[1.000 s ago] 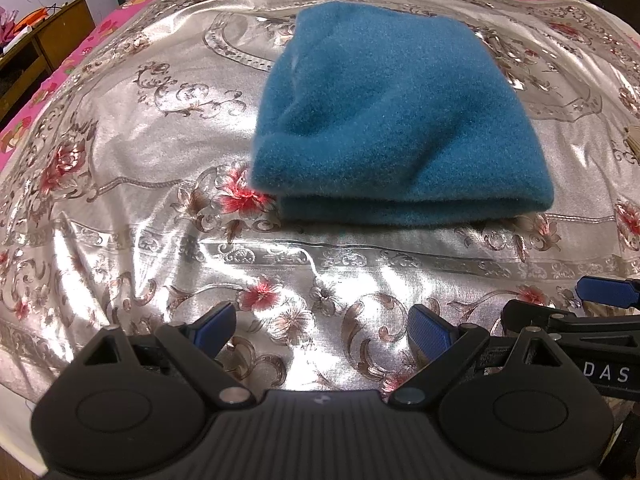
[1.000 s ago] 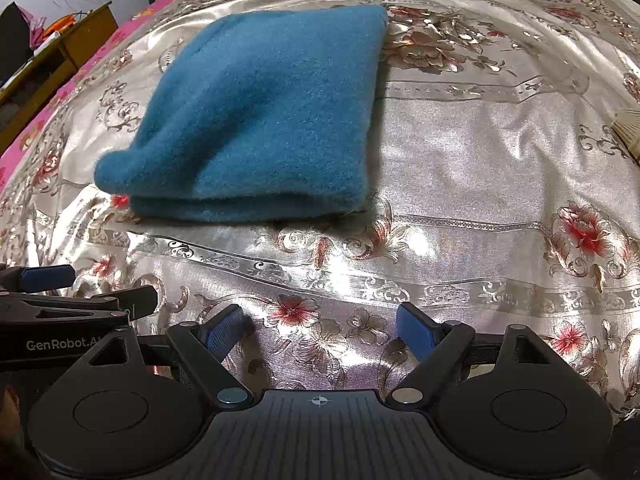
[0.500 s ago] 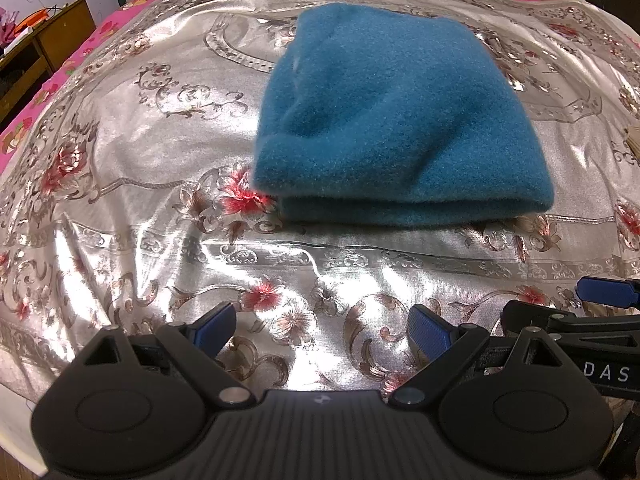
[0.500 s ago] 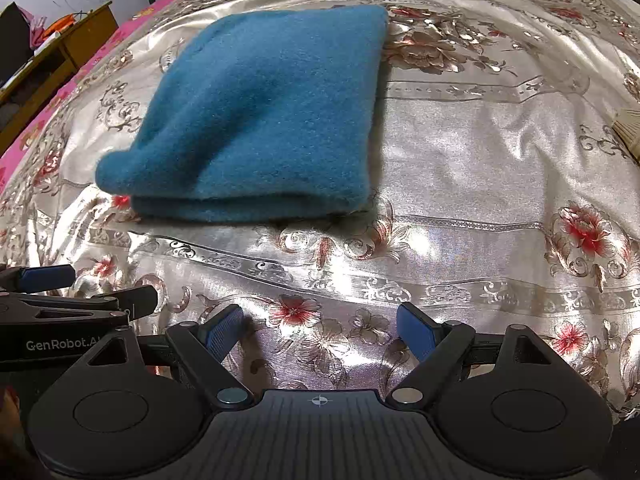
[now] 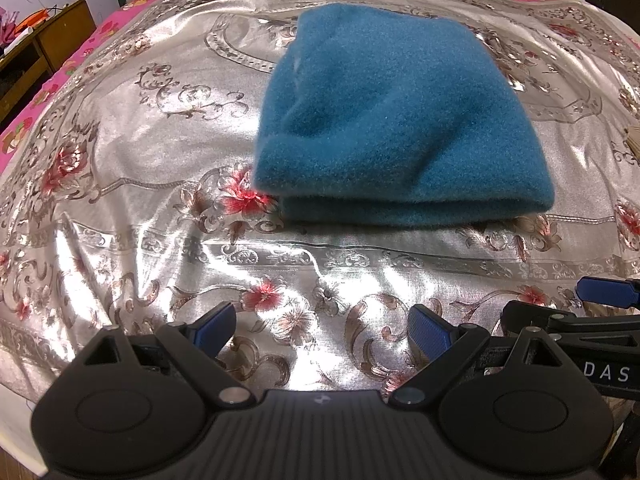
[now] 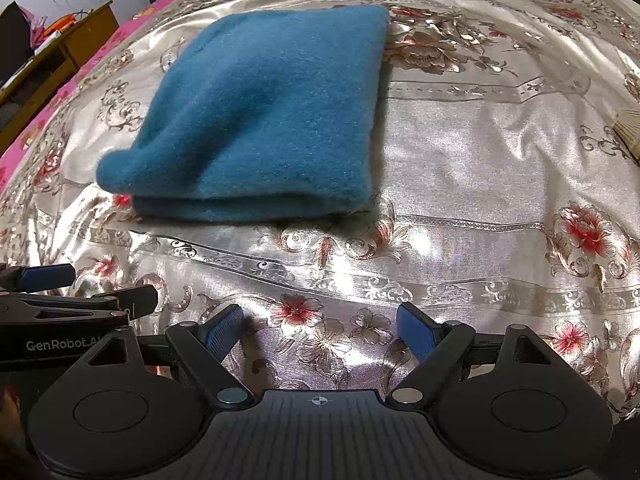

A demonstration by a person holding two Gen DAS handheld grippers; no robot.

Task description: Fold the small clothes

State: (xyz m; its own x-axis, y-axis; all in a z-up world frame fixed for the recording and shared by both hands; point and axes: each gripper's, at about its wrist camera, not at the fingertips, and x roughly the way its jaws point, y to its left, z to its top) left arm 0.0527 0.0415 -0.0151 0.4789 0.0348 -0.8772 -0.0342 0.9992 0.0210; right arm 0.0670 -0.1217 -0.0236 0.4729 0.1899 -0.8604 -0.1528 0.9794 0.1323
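A blue fleece garment (image 5: 400, 120) is lying folded into a thick rectangle on a shiny silver bedspread (image 5: 120, 152) patterned with red flowers. Seen from the left wrist, it is sitting at about one o'clock from the left gripper (image 5: 324, 326); seen from the right wrist, it (image 6: 264, 116) is sitting at about eleven o'clock from the right gripper (image 6: 320, 328). Both grippers are hovering over bare bedspread (image 6: 480, 168) well short of the garment, each with its blue-padded fingers standing wide apart and nothing between them. They are hanging side by side, each showing at the edge of the other's view. At nine o'clock, wooden furniture (image 5: 44, 44) is standing beside the bed. A pale object (image 6: 628, 132) at three o'clock is too cropped to identify, possibly a woven edge.
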